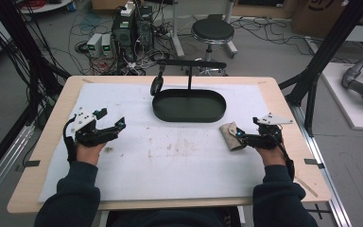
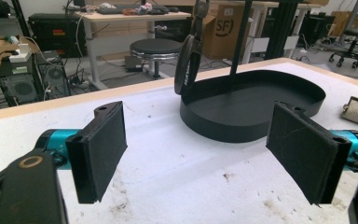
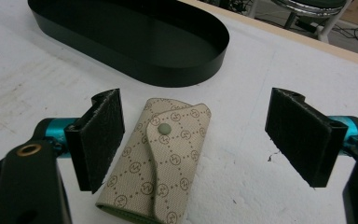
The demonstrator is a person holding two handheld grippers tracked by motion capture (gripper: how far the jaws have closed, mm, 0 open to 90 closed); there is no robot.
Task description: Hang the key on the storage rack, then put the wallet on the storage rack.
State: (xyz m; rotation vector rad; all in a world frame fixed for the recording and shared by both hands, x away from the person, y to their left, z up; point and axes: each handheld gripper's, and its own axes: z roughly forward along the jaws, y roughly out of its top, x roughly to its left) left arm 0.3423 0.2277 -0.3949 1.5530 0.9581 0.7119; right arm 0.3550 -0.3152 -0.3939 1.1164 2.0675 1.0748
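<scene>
A person sits at a light wooden table (image 1: 283, 101) covered by a stained white mat (image 1: 170, 156), a pair of tongs in each hand. The left tongs (image 1: 115, 126) rest over the mat at about nine o'clock from its centre, jaws spread wide with nothing between them — in the left gripper view (image 2: 200, 154) the two black pads frame only bare, smudged mat. The right tongs (image 1: 240, 136) sit at about three o'clock, also spread wide, and a small beige patterned pouch (image 1: 230, 135) lies flat on the mat at their tips. In the right gripper view (image 3: 200, 140) that pouch (image 3: 161, 161) lies between the jaws, close against the pad at the view's left and well apart from the one at its right; whether it touches the near pad I cannot tell. Its flap is closed, with a round pale-green snap (image 3: 165, 129) in the middle. At twelve o'clock on the mat stands a black oval tray (image 1: 189, 106) with a low wall — a thin black post (image 1: 189, 78) rises from it to a crossbar, and a dark headphone-like piece (image 1: 157, 84) hangs from the bar's left end, down beside the tray's left rim. The pouch is outside the tray, near its right end, at about five o'clock from it. Beyond the table a round black stool (image 1: 212, 30) stands on a floor strewn with cables.
</scene>
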